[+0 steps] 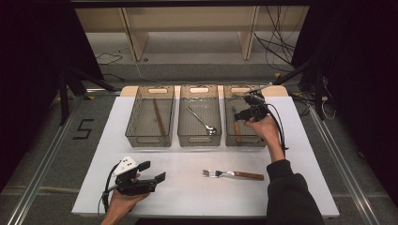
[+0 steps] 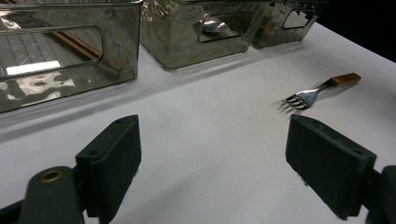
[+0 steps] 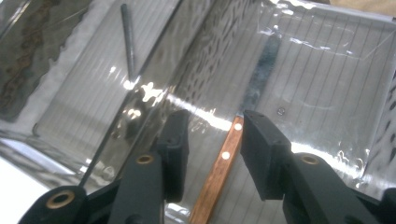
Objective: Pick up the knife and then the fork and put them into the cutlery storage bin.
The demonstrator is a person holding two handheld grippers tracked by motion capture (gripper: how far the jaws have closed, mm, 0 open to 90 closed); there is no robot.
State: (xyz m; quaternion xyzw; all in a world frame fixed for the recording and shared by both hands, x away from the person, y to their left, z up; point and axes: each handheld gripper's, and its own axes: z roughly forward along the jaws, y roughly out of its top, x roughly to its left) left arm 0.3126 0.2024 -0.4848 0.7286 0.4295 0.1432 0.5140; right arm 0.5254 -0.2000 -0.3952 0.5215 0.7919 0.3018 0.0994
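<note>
Right gripper [image 3: 212,140] hangs over the right bin [image 1: 229,137], jaws apart, with the knife [image 3: 219,168] lying on the bin floor between them, not pinched. Left gripper [image 1: 148,176] rests on the bench [image 1: 187,197], jaws wide apart, fork [image 1: 232,174] well off to its right. Left bin [image 1: 133,126] holds chopsticks [image 1: 158,117], middle bin [image 1: 199,138] a spoon [image 1: 202,122].

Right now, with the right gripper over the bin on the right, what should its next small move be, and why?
Probably lift the right gripper straight up out of the right bin. Its jaws stand apart with the wooden-handled knife lying between them on the bin floor, seemingly let go. The fork lies on the table and looks like the next pick.
</note>
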